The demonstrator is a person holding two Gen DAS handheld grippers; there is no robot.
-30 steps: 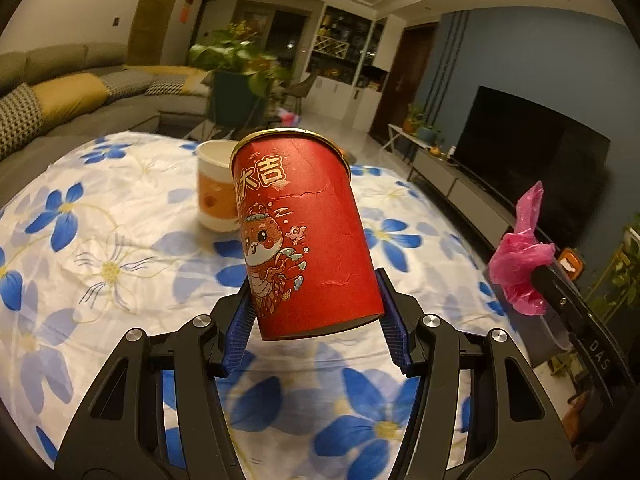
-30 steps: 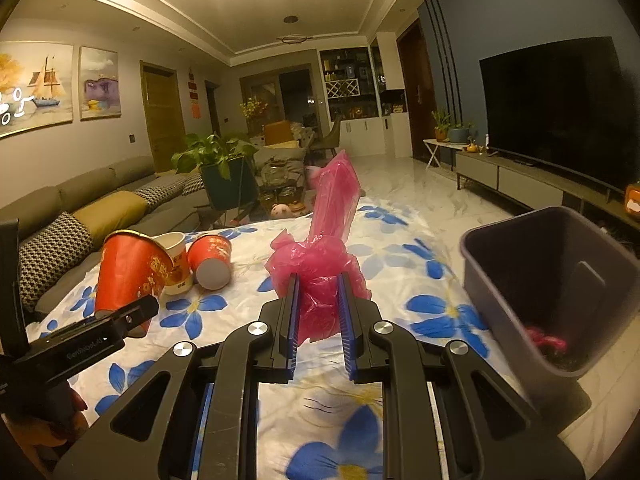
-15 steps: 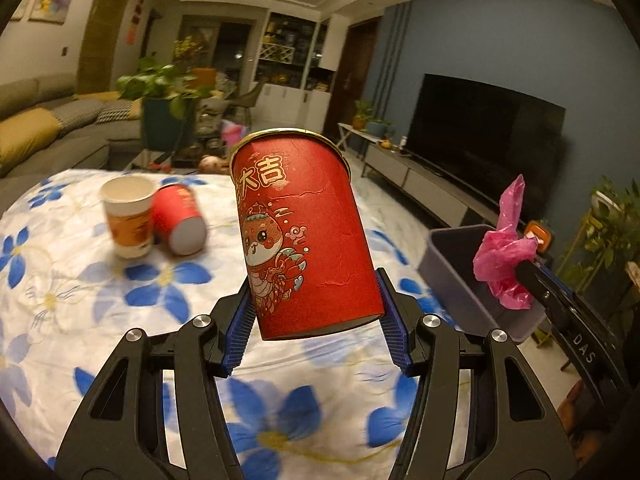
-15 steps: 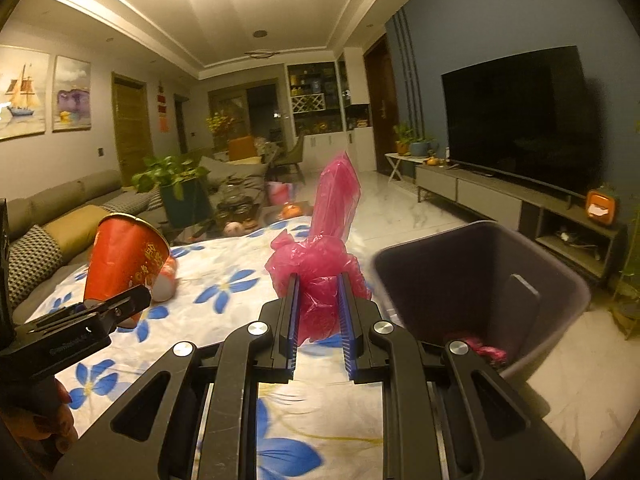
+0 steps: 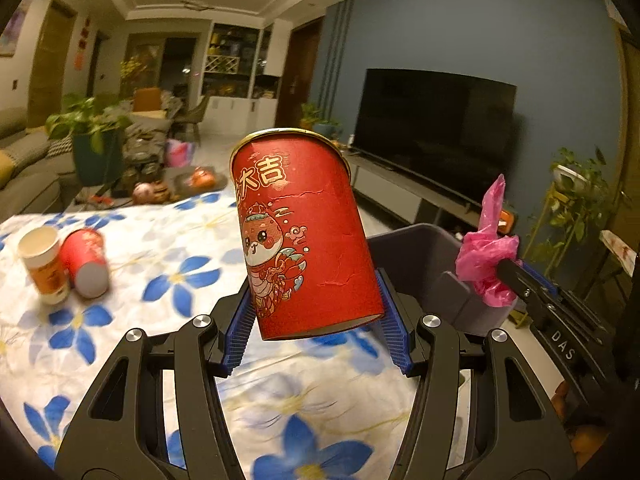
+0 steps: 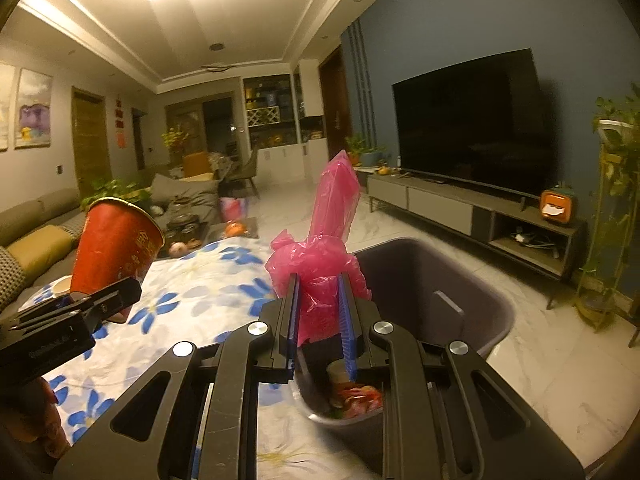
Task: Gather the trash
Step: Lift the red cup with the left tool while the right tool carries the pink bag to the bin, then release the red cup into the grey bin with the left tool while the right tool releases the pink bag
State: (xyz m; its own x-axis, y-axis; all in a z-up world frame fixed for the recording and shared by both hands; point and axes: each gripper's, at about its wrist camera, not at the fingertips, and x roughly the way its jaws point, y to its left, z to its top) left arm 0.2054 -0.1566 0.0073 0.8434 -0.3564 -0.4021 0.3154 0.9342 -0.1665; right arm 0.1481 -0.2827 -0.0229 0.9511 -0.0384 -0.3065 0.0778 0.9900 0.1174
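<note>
We've got the red cup (image 5: 304,236) clamped in our left gripper (image 5: 316,328), the pink bag (image 6: 320,276) pinched in our right gripper (image 6: 318,320), poised above the bin (image 6: 472,280). Let's centre each over the opening before releasing.

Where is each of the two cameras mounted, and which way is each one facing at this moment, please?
Left wrist view: sits on the left gripper, looking along its fingers across the floral tablecloth toward the TV wall; both fingers show, clamping the red cup.
Right wrist view: sits on the right gripper, looking over the grey bin toward the TV; its fingers pinch the pink bag, with part of a hand at lower left.
Shared: each view shows the other gripper with its load, plus bin, tablecloth and TV.
</note>
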